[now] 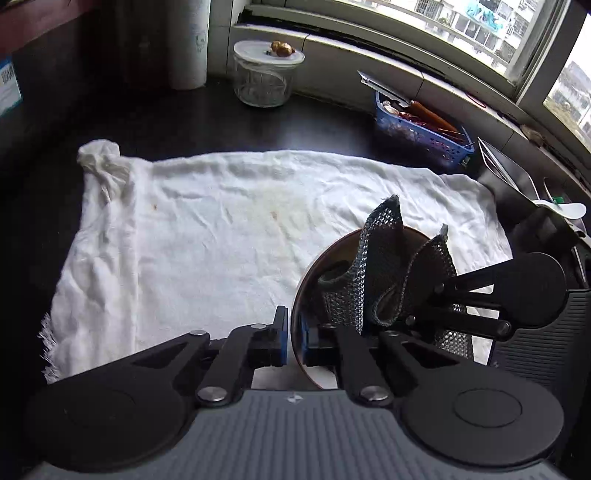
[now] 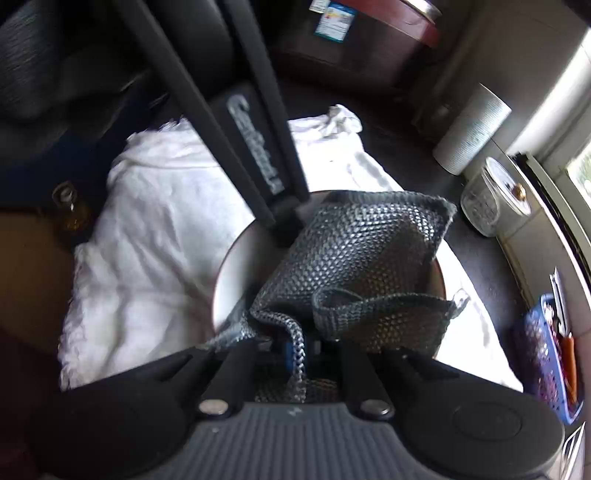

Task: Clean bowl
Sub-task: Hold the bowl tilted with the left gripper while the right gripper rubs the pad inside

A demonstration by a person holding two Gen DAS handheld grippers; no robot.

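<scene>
Now, from your left wrist you see a dark counter (image 1: 177,118) under a window (image 1: 480,33), covered by a white towel (image 1: 207,236); a glass jar (image 1: 264,74) and a blue basket (image 1: 424,129) stand behind. Your left gripper (image 1: 293,338) clamps the rim of the bowl (image 1: 306,280), which stands on the towel's right part.

From your right wrist, the right gripper (image 2: 295,349) pinches a grey mesh cloth (image 2: 354,251) lying over the bowl (image 2: 236,266).
</scene>
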